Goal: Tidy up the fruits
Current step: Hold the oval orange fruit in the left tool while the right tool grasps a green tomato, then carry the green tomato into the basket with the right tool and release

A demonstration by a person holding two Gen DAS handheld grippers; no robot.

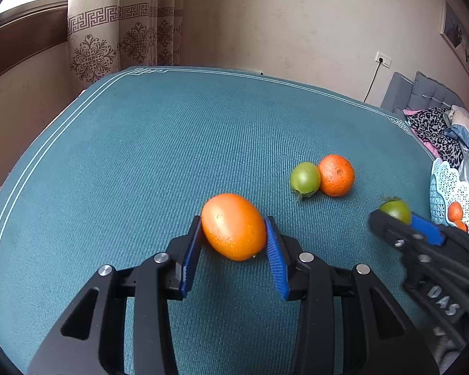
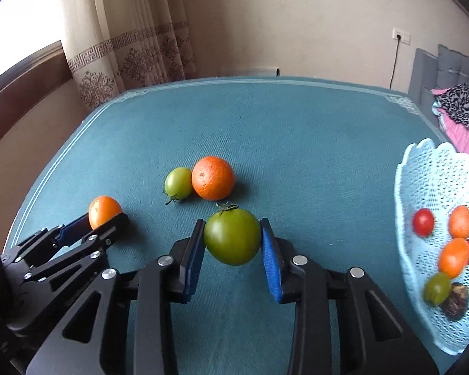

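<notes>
My left gripper (image 1: 234, 218) is shut on an oval orange fruit (image 1: 233, 226) that rests on the teal tablecloth (image 1: 159, 143); both blue pads touch its sides. My right gripper (image 2: 232, 221) is shut on a large green tomato (image 2: 232, 237), stem up, its pads against both flanks. In the left wrist view the right gripper (image 1: 397, 218) appears at the right edge with that tomato (image 1: 395, 209). Beyond both, a small green tomato (image 2: 178, 182) lies against a round orange (image 2: 213, 177). A pale blue lattice basket (image 2: 422, 156) at the right holds several small fruits.
The table's far edge meets a curtain (image 2: 125, 47) and a wall. A grey sofa (image 2: 453, 65) with piled clothes stands behind the basket at the right. Bare teal cloth stretches across the far and left parts of the table.
</notes>
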